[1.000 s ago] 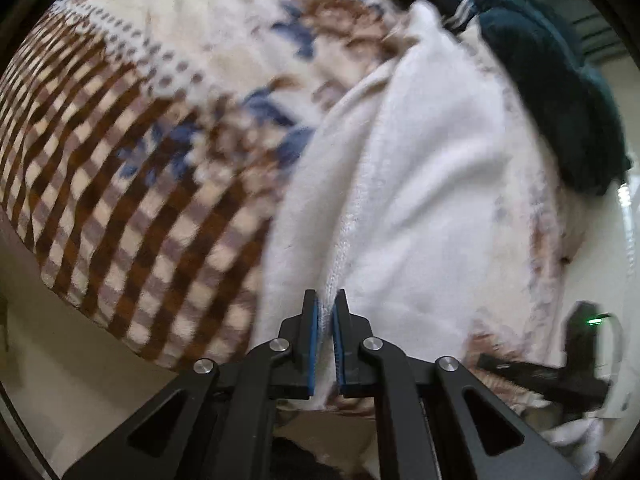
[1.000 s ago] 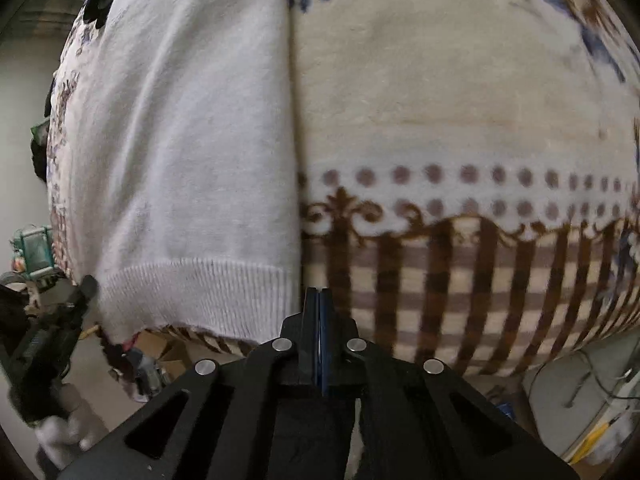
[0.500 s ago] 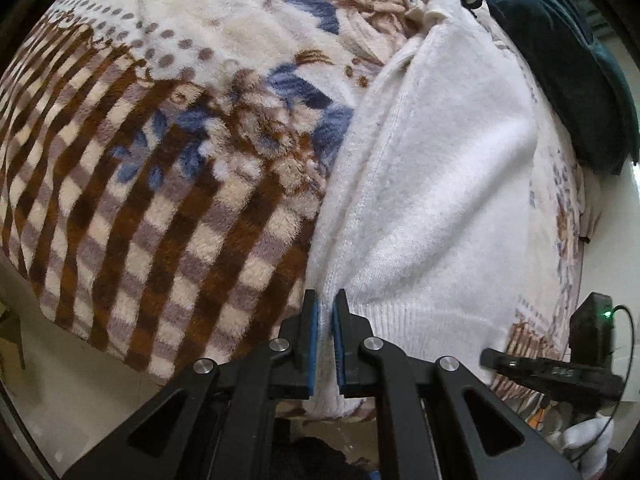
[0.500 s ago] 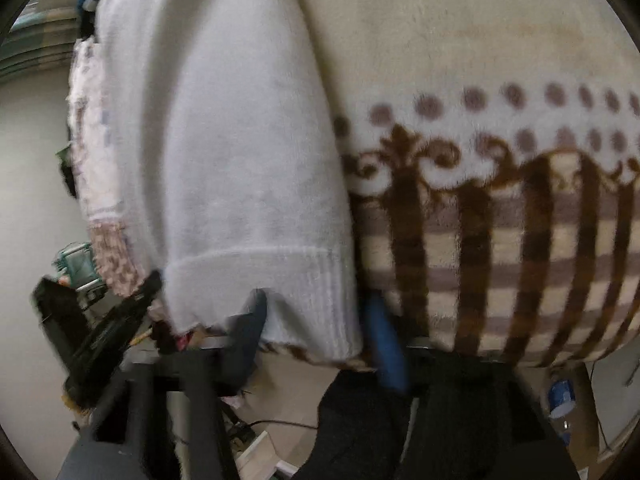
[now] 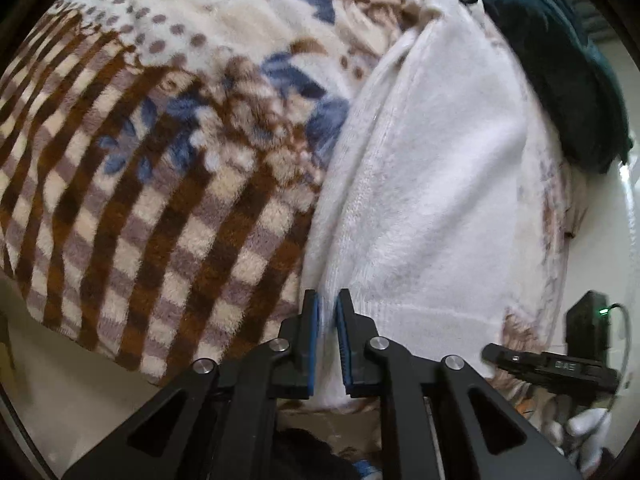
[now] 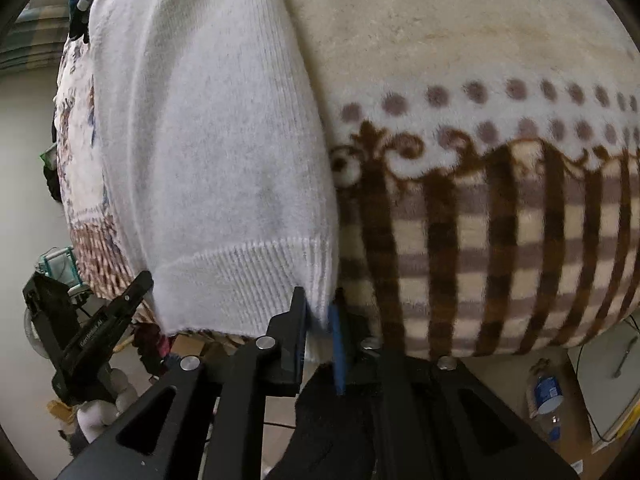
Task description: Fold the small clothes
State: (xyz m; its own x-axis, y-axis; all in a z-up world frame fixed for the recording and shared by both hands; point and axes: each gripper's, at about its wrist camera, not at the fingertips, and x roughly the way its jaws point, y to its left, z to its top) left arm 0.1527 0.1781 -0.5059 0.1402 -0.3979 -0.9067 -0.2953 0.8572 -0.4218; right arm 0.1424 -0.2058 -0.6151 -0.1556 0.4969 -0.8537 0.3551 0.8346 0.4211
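A white knit sweater [image 5: 432, 184] lies folded lengthwise on a patterned fleece blanket [image 5: 160, 184]. My left gripper [image 5: 327, 304] is shut on the sweater's left hem corner, with fabric between its blue pads. In the right wrist view the sweater [image 6: 208, 140] fills the left half, its ribbed hem [image 6: 248, 280] nearest me. My right gripper [image 6: 318, 302] has its jaws narrowly closed around the hem's right corner. The right gripper also shows in the left wrist view [image 5: 552, 364], and the left gripper in the right wrist view [image 6: 92, 328].
The blanket [image 6: 480, 220] has brown checks, dots and blue flowers. A dark teal cushion [image 5: 560, 64] lies at the far right of the bed. A water bottle [image 6: 546, 394] lies on a table beside the bed. The bed's near edge is just under both grippers.
My right gripper opened, moved left to the sweater's hem corner and closed around it. My left gripper kept its hold while the view shifted slightly.
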